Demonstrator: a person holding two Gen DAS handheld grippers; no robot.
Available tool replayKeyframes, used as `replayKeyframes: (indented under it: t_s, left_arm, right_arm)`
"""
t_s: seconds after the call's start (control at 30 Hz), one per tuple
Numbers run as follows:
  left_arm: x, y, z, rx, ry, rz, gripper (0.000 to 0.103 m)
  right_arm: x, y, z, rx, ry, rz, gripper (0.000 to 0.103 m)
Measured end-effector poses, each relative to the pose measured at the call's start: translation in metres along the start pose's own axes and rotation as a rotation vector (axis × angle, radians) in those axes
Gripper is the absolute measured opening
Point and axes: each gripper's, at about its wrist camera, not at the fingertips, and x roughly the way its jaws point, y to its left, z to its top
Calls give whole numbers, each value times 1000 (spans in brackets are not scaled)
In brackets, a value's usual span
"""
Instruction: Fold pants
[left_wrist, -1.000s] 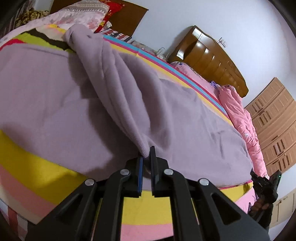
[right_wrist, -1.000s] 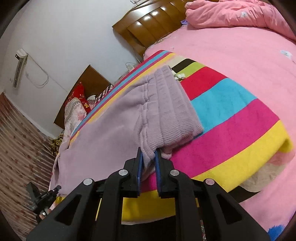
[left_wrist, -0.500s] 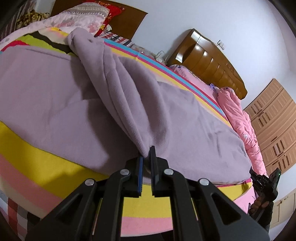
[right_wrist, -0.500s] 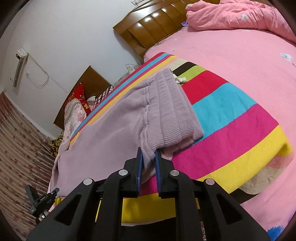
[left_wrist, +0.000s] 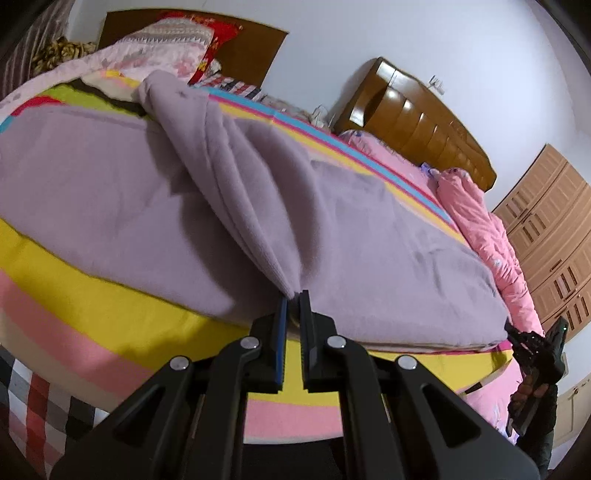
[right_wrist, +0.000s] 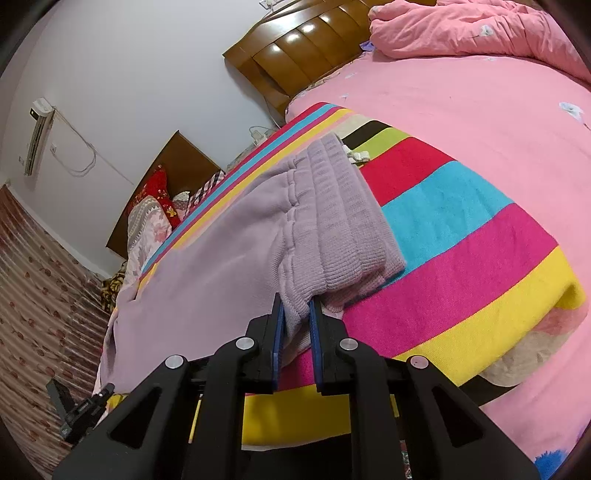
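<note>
Left wrist view: item one, lilac fleece pants (left_wrist: 351, 229), lay spread across a striped blanket (left_wrist: 92, 295) on the bed, long axis running from the far left of the frame toward the right gripper (left_wrist: 535, 354), seen small at the right edge in a person's hand. Left gripper (left_wrist: 293, 295) had its jaws pinched nearly together on a raised fold of the fabric, apparently a leg end or hem, which rose in a ridge from the fingertips back toward the far corner of the bed. Wooden headboard (left_wrist: 417, 118), pink quilt (left_wrist: 491, 240) and wardrobe doors (left_wrist: 554, 236) stood beyond. Right wrist view: same pants (right_wrist: 221, 266), waist end nearest; ribbed waistband (right_wrist: 347, 221) was doubled over and draped just ahead of the right gripper (right_wrist: 297, 310), whose jaws stood narrow and clamped on the lower edge of the knit. Left gripper (right_wrist: 81, 406) appeared low at the left edge, well apart along the garment's length. Blanket (right_wrist: 461, 258) and pink bedsheet (right_wrist: 480, 110) lay to the right; a wall air conditioner (right_wrist: 38, 133) hung at far left. Judgement: each hand held its own end of the long axis, so the coming fold likely turns on carrying one end over along that axis toward the other; the lifted left-hand end seemed the readier to travel.
</note>
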Motion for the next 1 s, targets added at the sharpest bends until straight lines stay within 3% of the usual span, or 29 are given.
replayKeyframes:
  t_s: [0.1,0.23,0.27,0.3,0.37,0.4,0.47,0.57,0.67,0.77,0.83,0.87,0.93,1.0]
  left_arm:
    - [7,5,-3,-13,-3,-21,5]
    - [5,-3,-2,28,9,17,9]
    - [3,-4,-1,27,8,26,10]
    - [-1,-5,1,24,0,47,14]
    - [-18,-16,4,68,-75,170,45]
    - [-27,-26,6,106,-122,205,53]
    - [-42,-49,11,184,-197,194,70]
    - [-35,-95,18,307,-201,105,90]
    - [3,-137,13,439,-117,111,92]
    - [44,-152,-1,503,-9,137,92]
    - [68,-143,-9,485,96,136,92]
    - [73,-138,-14,482,111,135,93]
    - [72,-140,-13,506,111,143,94]
    - [63,-145,2,477,106,82,93]
  right_arm:
    - [0,0,0,-1,0,-3,13]
    - [-1,2,0,-14,5,-16,14]
    - [-1,4,0,-27,10,-24,18]
    - [-3,9,0,-58,16,-52,36]
    - [-14,16,-2,-103,-14,-152,56]
    - [-24,24,-3,-143,-57,-196,56]
    - [-36,49,-7,-265,-111,-228,56]
    - [-32,93,-17,-418,-135,-193,56]
    - [-6,129,-34,-529,-93,-136,58]
    - [20,144,-52,-637,-50,-189,58]
    - [41,138,-66,-696,31,-262,58]
    - [50,130,-72,-706,77,-290,59]
    - [42,118,-72,-666,55,-217,60]
    - [34,116,-61,-636,73,-193,60]
